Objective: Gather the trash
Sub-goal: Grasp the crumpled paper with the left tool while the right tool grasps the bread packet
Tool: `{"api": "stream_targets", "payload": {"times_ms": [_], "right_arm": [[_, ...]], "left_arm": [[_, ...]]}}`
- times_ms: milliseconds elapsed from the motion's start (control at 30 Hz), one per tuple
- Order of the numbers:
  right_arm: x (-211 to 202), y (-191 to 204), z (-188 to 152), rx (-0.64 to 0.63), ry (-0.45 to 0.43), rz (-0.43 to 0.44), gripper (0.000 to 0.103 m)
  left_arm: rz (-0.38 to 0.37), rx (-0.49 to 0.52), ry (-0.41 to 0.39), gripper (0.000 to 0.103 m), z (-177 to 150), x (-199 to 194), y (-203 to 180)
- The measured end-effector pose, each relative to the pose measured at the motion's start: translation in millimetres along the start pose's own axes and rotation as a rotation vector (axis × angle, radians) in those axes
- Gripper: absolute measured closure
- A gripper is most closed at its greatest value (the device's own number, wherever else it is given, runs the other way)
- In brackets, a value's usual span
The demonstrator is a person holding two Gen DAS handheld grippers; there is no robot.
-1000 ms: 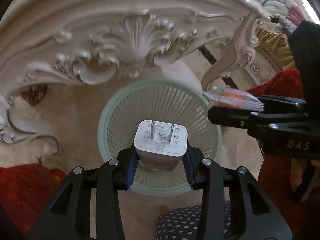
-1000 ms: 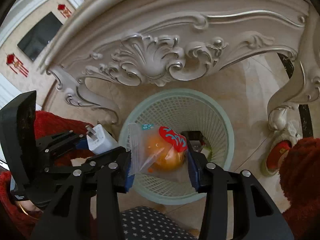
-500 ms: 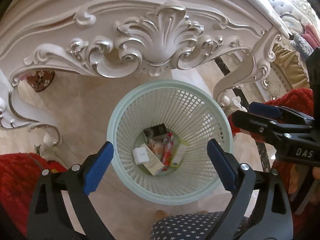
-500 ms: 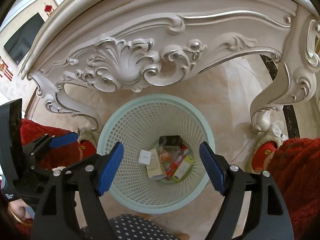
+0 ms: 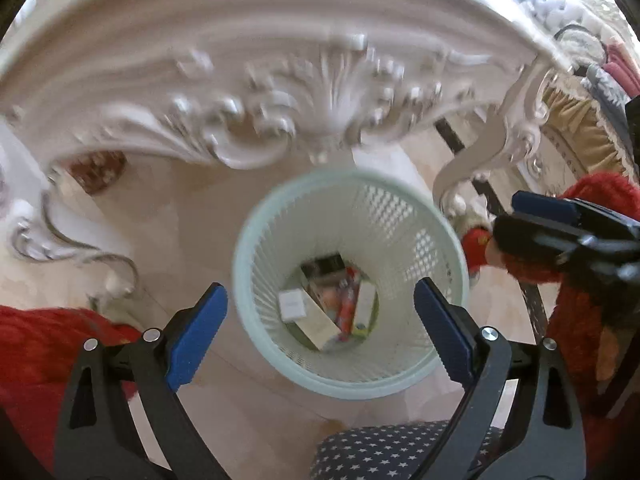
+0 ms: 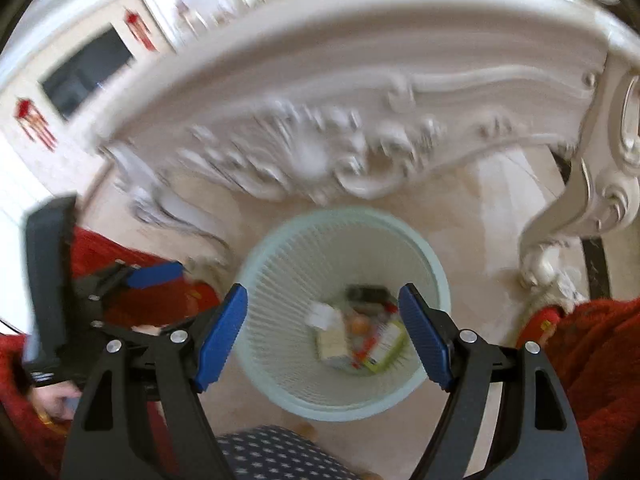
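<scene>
While both grippers hang over the pale green basket (image 5: 256, 344), neither holds anything; left gripper (image 5: 320, 326) has its blue pads spread wide w/ only air between; right gripper (image 6: 322, 332) likewise agape, a bit narrower, jaws just opened. Trash lies in the basket bottom: white charger (image 5: 291, 305) at 9 o'clock of the pile, orange snack packet (image 6: 360, 325) mid-pile, boxes around. Carved white table (image 5: 280, 92) at 12 o'clock, blurred.
</scene>
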State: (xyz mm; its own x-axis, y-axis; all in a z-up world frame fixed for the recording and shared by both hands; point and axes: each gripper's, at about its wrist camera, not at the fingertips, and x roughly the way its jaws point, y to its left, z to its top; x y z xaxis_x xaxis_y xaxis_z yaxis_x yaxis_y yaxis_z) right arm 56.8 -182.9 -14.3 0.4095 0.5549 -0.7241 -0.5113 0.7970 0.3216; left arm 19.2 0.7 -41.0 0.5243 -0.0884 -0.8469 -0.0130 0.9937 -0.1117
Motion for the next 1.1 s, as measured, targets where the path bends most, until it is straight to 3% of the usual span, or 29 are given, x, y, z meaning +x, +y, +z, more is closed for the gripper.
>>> {"api": "stream_targets", "payload": {"times_ms": [133,233,333,400,500,667,800,1100], "right_arm": [[-61,8,43,-0.091,-0.184,0.031,0.029],[-87,12,96,-0.182,-0.275,0.011,0.028],[-83,11,148,-0.255,-0.300,-0.052,0.017],[-65,11,183,-0.323,-0.271,-0.094,0.017],[-38,6,217,-0.409,-0.217,-0.116,0.017],[11,-7,257,-0.522,-0.100,-0.109,0.018],[38,-14,271,-0.542,-0.015,-0.065,0.018],[62,-14,278,-0.529,0.053,-0.009,0.019]], "left_arm": [[0.012,0.009,-0.111,0.011,32,-56,5],[0.023,0.001,-0.238,0.011,86,-102,16],[0.073,-0.012,-0.307,0.011,146,-117,34],[0.110,-0.007,-0.329,0.011,185,-113,46],[0.148,-0.054,-0.295,0.011,239,-92,67],[0.184,-0.111,-0.240,0.011,294,-51,94],[0.211,-0.107,-0.198,0.011,320,-25,101],[0.260,-0.098,-0.123,0.011,349,12,114]]}}
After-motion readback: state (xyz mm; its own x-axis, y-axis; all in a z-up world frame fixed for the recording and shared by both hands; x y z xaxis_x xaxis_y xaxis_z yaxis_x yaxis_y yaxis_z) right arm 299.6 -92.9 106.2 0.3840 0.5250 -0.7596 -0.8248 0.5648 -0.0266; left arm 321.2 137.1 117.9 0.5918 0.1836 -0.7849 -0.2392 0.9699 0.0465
